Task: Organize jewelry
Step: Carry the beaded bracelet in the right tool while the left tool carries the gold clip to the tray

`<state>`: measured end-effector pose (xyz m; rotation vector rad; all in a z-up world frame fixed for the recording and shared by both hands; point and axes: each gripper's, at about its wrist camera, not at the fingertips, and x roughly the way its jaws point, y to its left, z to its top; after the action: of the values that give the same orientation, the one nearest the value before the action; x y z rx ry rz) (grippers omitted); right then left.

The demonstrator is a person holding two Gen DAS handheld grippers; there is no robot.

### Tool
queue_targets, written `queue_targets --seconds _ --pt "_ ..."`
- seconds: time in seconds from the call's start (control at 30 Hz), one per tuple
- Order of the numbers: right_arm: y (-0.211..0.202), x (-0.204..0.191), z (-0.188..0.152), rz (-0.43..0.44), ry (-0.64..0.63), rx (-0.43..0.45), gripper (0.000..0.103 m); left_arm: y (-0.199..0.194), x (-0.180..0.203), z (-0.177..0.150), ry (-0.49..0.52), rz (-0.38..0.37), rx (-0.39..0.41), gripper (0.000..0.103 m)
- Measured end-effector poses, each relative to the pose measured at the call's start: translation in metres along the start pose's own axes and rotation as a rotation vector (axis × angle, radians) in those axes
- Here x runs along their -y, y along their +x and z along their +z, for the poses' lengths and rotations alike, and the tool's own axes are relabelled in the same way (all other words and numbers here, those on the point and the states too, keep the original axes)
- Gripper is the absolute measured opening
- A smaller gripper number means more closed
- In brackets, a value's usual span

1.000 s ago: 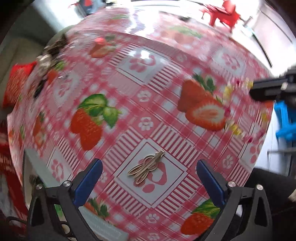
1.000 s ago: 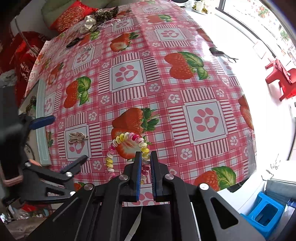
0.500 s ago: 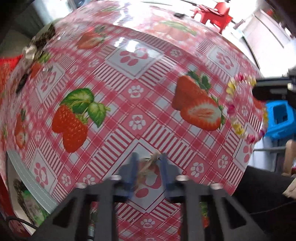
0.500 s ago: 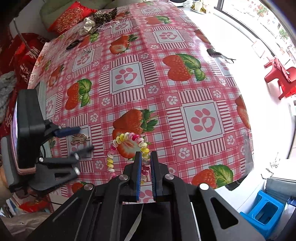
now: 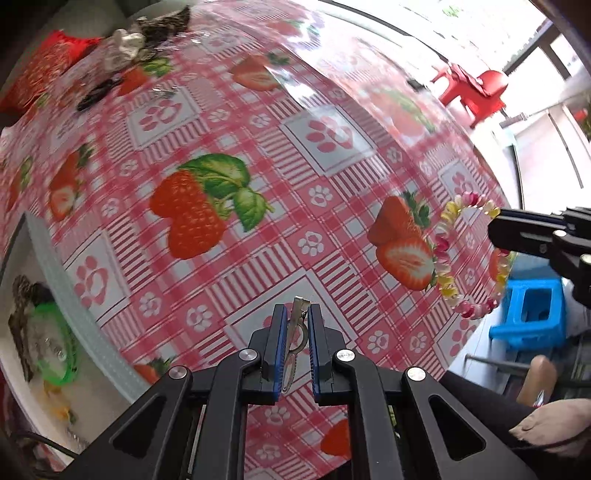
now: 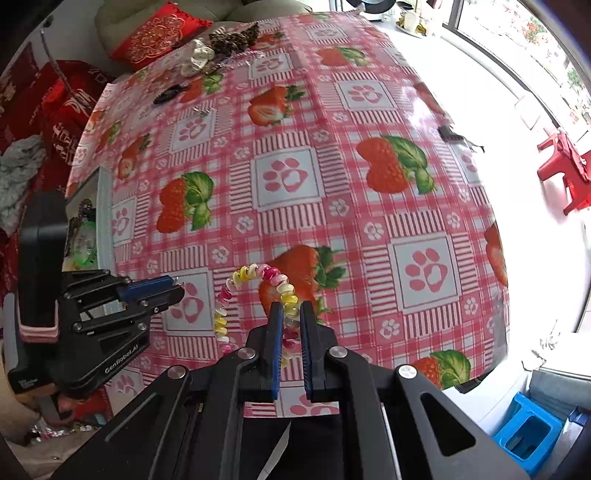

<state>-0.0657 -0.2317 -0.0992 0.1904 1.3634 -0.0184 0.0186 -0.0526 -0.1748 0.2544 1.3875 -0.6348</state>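
Note:
My left gripper [image 5: 295, 314] is shut on a gold hair clip [image 5: 297, 325] and holds it just above the strawberry tablecloth [image 5: 258, 147]; it also shows in the right wrist view [image 6: 162, 290]. My right gripper [image 6: 291, 314] is shut on a pink-and-yellow coiled bead bracelet [image 6: 255, 273], which loops out to the left over the cloth; the bracelet also shows in the left wrist view [image 5: 447, 254], with the right gripper [image 5: 517, 229] at its right.
A white tray [image 5: 66, 295] with a green bangle [image 5: 55, 343] and dark jewelry stands at the table's left edge. More jewelry [image 6: 199, 59] lies at the far end by a red cushion [image 6: 159, 33]. A blue stool [image 6: 524, 432] stands below right.
My left gripper has shut on the gold hair clip and lifted it, swinging left toward the tray. The right gripper has held still with the bracelet.

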Motion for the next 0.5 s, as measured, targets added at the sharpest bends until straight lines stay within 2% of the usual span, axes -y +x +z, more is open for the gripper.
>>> queue_targets --seconds 0.13,0.23,0.5 --pt "-0.006 -0.013 0.008 0.011 -0.032 0.008 0.01 -0.029 -0.007 -0.009 -0.06 0.012 0.041 0.018" --pt "-0.011 -0.029 0.016 0.027 -0.071 0.017 0.01 -0.051 0.003 -0.027 -0.105 0.028 0.07 0.018" --pt "-0.015 -0.089 0.034 0.089 -0.209 0.028 0.01 -0.095 -0.038 -0.069 -0.289 0.098 0.131 0.018"
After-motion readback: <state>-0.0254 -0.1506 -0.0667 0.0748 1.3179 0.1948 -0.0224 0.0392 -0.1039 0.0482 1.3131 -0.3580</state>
